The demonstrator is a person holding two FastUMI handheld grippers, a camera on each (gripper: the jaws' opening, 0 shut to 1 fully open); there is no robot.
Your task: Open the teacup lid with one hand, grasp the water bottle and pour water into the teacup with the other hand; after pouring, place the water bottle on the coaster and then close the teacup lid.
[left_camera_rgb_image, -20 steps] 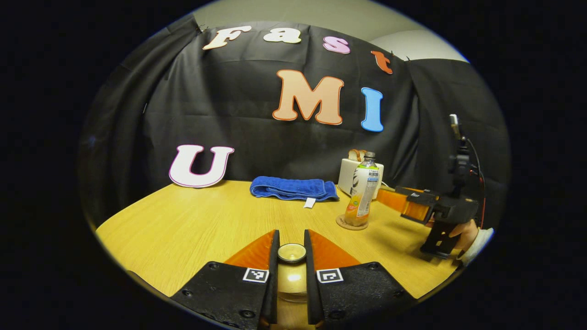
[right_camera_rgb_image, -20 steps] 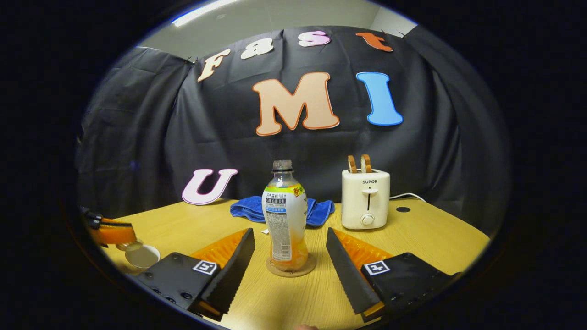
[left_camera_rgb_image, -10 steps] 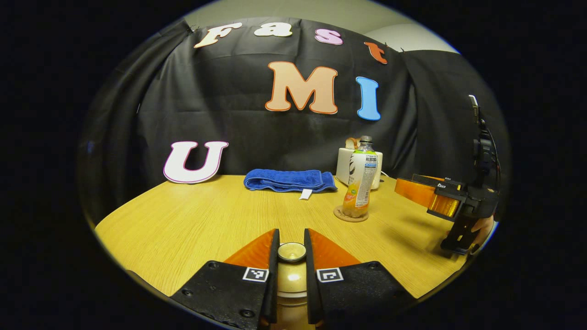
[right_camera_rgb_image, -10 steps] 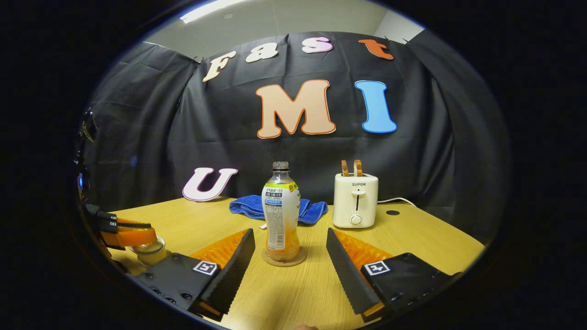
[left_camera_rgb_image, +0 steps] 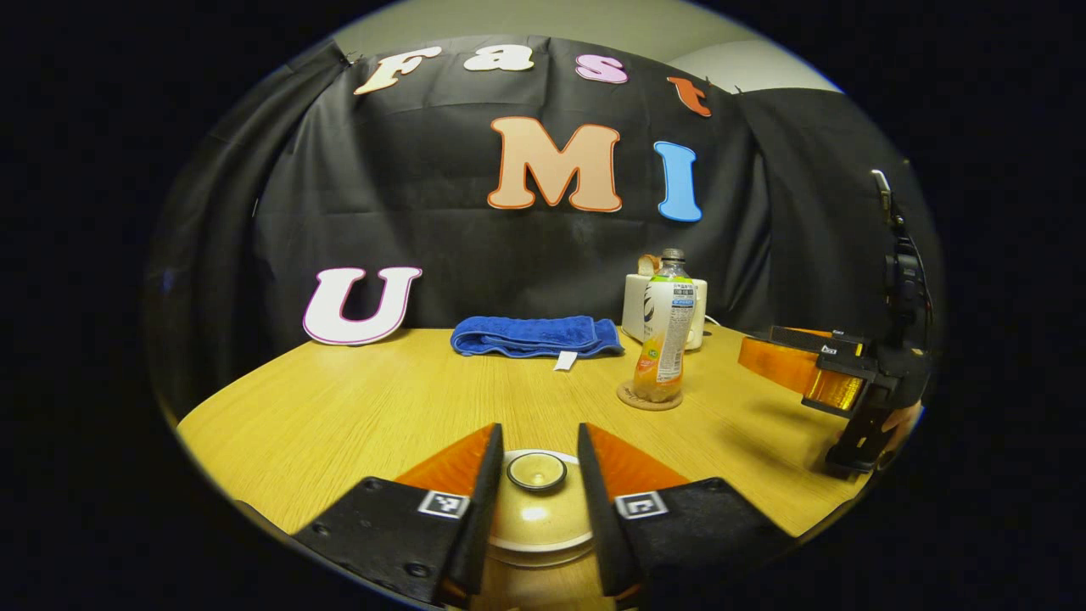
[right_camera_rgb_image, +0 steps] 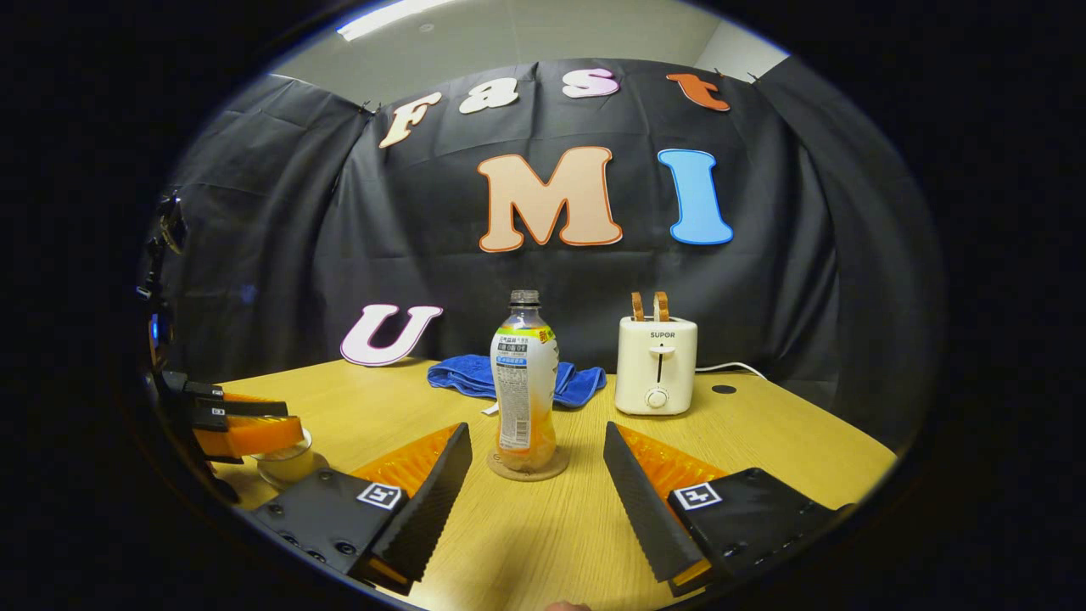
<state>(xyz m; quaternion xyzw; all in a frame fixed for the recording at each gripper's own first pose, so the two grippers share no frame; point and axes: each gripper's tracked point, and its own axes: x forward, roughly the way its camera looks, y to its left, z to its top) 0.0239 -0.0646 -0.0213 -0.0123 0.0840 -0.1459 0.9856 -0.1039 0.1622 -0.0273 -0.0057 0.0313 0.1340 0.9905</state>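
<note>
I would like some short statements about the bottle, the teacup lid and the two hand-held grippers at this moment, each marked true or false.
1. The bottle stands upright on the coaster. True.
2. The right hand-held gripper is shut on the bottle. False: its fingers are open and short of the bottle.
3. The lid sits on the teacup, between the open fingers of the left hand-held gripper. True.
4. The bottle lies on the blue towel. False: the towel is behind it, folded on the table.
5. The toaster stands to the left of the bottle in the right gripper view. False: it is to the right.
</note>
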